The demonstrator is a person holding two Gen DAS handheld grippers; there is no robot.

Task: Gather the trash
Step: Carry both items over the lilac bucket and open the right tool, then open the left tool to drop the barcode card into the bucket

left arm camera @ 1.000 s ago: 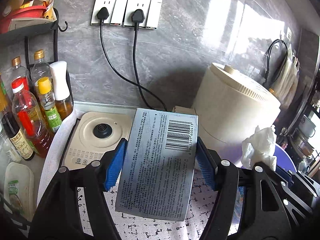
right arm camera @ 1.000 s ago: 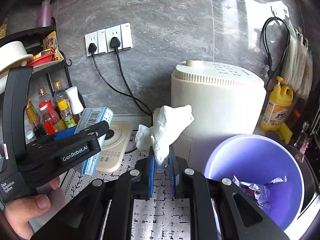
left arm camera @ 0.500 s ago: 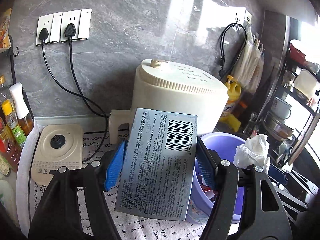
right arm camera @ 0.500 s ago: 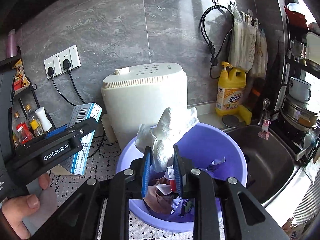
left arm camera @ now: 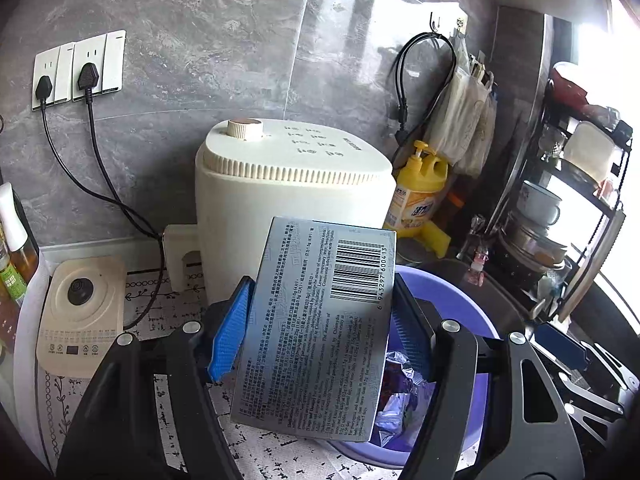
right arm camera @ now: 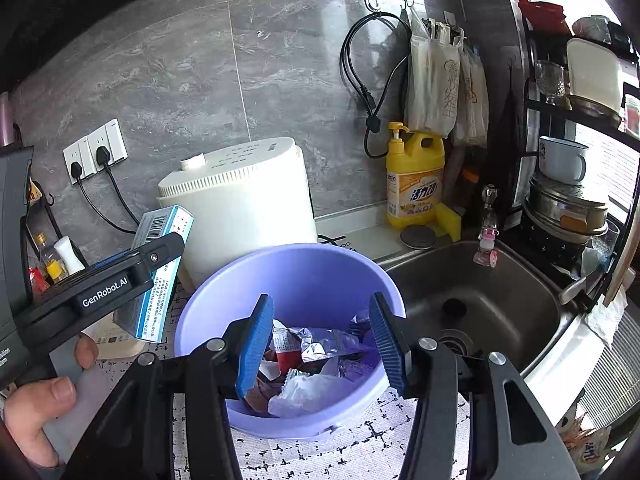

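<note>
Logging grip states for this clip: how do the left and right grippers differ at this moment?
The left gripper has its jaws shut on a grey box; the right gripper has its jaws wide open and holds nothing. The left one holds the box beside the purple basin's rim, while the right hangs over the basin, above the tissue and wrappers inside. Both have black frames and blue pads.

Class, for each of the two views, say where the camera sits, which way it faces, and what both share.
Left wrist: sits on the left tool, facing the wall; its fingers clamp a box.
Right wrist: sits on the right tool, open, facing down into the purple basin; the person's left hand shows.
Shared: box, basin, white cooker, yellow bottle.
</note>
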